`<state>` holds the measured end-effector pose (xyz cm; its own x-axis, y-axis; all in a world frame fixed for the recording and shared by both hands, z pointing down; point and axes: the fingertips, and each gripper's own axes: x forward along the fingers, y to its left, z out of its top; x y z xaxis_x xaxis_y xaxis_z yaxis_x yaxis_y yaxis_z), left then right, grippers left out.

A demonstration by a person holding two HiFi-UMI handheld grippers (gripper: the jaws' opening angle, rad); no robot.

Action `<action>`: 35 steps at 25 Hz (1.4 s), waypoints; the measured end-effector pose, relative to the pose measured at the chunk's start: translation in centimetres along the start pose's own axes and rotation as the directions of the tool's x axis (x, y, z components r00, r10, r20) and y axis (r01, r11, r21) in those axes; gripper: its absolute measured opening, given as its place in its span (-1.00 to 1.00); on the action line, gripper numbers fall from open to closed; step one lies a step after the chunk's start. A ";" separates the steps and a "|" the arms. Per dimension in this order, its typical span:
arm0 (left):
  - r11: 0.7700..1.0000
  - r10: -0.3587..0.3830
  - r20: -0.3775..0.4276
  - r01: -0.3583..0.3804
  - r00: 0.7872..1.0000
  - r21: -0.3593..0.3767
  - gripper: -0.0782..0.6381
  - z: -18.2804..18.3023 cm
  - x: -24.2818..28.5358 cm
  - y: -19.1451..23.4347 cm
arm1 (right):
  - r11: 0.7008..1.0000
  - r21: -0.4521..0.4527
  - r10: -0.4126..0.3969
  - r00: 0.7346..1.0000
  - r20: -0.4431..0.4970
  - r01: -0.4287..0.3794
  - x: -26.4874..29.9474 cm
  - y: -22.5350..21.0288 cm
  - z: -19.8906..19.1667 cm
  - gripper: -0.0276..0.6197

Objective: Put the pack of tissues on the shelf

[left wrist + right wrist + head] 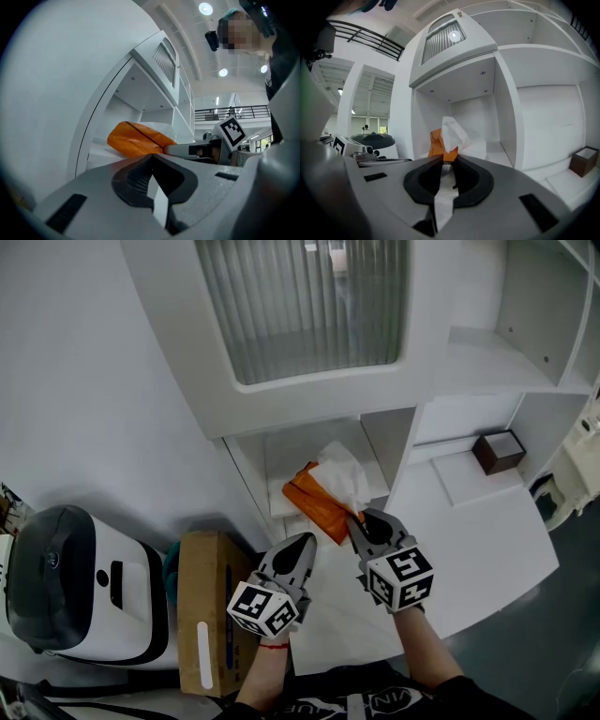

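Currently right claw (359, 520) pinches pack (314, 500) by its end and loose tissue (342, 474); left claw (305, 542) is closed, empty. Risk: tissue pulls free, pack drops short of shelf (286, 460)

Pale block letters on the dark clothing (375, 703) just below the right gripper (359, 519), cut off and hard to read. Black-and-white squares on both claw cubes, no words. Blank white strip (204, 652) on the brown box (199, 568) beside the left gripper (305, 542).
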<state>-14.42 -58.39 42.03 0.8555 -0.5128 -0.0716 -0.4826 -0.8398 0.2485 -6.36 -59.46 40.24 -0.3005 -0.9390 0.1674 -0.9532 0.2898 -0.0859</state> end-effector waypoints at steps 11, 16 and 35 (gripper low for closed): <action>1.000 -0.027 0.000 0.027 1.000 0.009 -0.76 0.6 1.1 0.8 | 0.999 -0.004 -0.046 0.999 -0.025 0.046 2.8 -1.2 1.3 -0.83; 0.999 -0.034 -0.001 0.034 0.999 0.013 -0.76 0.7 1.7 1.0 | 0.998 0.002 -0.063 0.998 -0.023 0.063 4.0 -1.9 1.7 -0.83; 1.000 -0.019 -0.006 0.019 1.000 0.014 -0.76 0.7 1.6 2.2 | 0.991 0.002 -0.133 0.989 -0.070 0.133 6.9 -3.6 2.3 -0.81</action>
<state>-14.22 -61.15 41.76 0.8656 -0.4958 -0.0700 -0.4691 -0.8518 0.2333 -4.89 -67.44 39.43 -0.1728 -0.9537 0.2461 -0.9847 0.1618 -0.0647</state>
